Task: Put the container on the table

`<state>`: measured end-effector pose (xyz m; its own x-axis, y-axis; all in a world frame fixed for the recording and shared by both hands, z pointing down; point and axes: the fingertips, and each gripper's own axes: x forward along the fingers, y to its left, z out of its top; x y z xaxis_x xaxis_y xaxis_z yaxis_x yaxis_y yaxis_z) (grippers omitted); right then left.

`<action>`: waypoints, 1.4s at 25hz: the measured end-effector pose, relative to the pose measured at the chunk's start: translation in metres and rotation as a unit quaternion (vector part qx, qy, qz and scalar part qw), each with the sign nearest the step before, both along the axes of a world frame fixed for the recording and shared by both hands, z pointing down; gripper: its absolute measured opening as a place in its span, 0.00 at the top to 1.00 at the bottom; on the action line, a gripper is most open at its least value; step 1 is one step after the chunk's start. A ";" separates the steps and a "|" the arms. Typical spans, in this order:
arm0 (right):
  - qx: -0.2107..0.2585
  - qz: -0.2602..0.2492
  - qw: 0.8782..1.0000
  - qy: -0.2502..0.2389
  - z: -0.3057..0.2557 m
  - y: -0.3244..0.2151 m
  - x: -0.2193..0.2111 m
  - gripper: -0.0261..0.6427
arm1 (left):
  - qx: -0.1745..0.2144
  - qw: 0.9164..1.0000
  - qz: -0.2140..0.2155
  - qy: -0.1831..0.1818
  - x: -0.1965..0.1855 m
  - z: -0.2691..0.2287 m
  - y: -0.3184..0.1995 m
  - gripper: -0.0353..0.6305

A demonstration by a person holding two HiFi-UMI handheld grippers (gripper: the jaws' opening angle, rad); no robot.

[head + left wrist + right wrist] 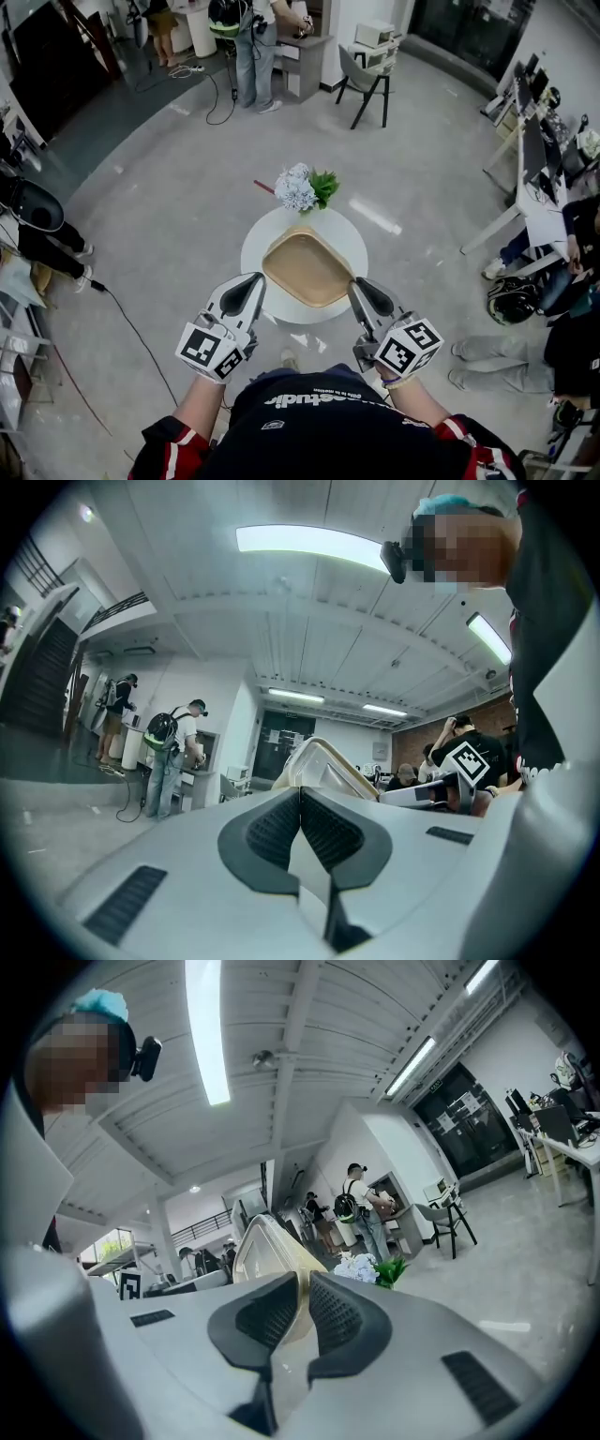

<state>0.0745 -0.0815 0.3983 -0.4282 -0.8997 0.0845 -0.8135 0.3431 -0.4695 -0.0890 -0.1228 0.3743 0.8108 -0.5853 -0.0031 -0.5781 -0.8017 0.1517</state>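
A tan, square, shallow container (307,270) is over the round white table (256,246); I cannot tell whether it rests on the table. My left gripper (255,281) is shut on its left rim and my right gripper (359,286) on its right rim. In the left gripper view the container (323,764) rises just past the left gripper (300,794), whose jaws are pressed together on its edge. In the right gripper view the container's rim (261,1241) sits between the pads of the right gripper (303,1283).
A bunch of pale flowers (302,188) with green leaves stands at the table's far edge. A cable (131,328) runs over the floor at left. A chair (366,80) and standing people are far back. Desks (539,187) and seated people line the right.
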 end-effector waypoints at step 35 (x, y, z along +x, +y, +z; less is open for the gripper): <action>-0.082 -0.072 0.992 -0.068 0.034 -0.083 0.008 0.87 | 0.005 0.996 -0.085 -0.002 0.008 0.037 -0.063 0.91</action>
<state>0.0823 -0.1642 0.4319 -0.5690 -0.8073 0.1567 -0.6867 0.3616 -0.6306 -0.0810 -0.1859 0.4108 0.6999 -0.7142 -0.0065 -0.7065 -0.6936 0.1407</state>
